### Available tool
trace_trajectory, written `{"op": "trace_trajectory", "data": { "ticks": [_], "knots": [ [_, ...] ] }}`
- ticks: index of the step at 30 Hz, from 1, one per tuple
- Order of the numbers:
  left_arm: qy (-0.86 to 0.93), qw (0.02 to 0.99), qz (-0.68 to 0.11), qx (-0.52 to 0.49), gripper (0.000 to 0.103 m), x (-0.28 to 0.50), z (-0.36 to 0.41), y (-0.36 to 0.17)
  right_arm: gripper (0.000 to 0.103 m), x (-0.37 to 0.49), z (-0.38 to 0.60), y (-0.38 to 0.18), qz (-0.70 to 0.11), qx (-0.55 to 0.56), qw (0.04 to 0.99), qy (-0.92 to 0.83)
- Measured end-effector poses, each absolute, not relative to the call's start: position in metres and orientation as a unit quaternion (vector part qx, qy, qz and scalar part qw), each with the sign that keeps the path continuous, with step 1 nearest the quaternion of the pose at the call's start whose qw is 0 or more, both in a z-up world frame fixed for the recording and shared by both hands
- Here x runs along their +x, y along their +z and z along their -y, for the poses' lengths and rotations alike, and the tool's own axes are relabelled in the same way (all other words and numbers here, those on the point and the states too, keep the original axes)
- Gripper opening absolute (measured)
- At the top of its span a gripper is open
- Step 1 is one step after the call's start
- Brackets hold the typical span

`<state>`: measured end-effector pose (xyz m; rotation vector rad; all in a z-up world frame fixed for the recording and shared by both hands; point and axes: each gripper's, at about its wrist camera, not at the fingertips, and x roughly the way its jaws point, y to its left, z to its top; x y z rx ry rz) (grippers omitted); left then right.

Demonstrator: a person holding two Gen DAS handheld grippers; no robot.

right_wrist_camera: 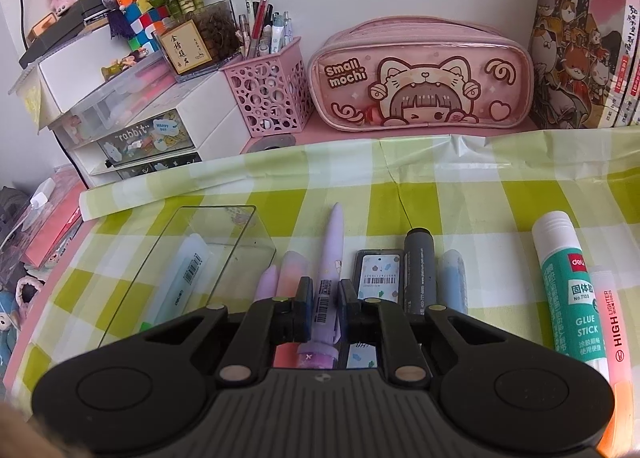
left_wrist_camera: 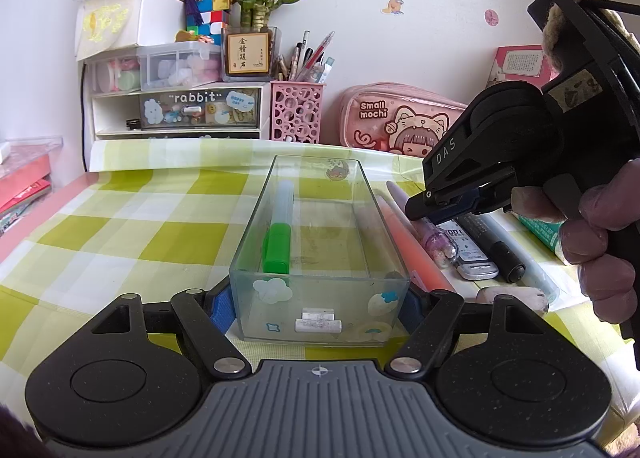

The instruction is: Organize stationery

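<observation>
A clear plastic box [left_wrist_camera: 320,298] stands on the checked cloth and holds a green-capped highlighter [left_wrist_camera: 278,246]. My left gripper [left_wrist_camera: 318,306] is shut on the near end of the box, with its blue pads against both side walls. The box [right_wrist_camera: 188,258] also shows at left in the right wrist view. My right gripper [right_wrist_camera: 325,308] has its jaws closed against a lilac pen [right_wrist_camera: 332,258] that lies on the cloth in a row of stationery right of the box. In the left wrist view my right gripper [left_wrist_camera: 444,204] is low over that row.
The row holds a pink-orange highlighter [left_wrist_camera: 404,242], a small eraser pack [right_wrist_camera: 378,274], a black marker [right_wrist_camera: 419,270], a blue pen [right_wrist_camera: 454,278], a glue stick [right_wrist_camera: 568,290] and a pink highlighter [right_wrist_camera: 612,334]. At the back stand a pink pencil case [right_wrist_camera: 420,78], a pink pen cup [right_wrist_camera: 268,94] and drawers [left_wrist_camera: 180,110].
</observation>
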<state>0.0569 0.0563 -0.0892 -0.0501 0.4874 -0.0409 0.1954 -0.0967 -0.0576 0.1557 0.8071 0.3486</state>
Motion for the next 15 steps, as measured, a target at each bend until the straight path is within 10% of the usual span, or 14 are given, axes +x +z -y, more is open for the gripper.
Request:
{"op": "trace_trajectory", "data": {
  "ticks": [15],
  "knots": [
    [-0.020, 0.970, -0.241, -0.025, 0.075, 0.057, -0.056, -0.089, 0.029, 0.161, 0.109, -0.004, -0.332, 0.120, 0.915, 0.193]
  ]
}}
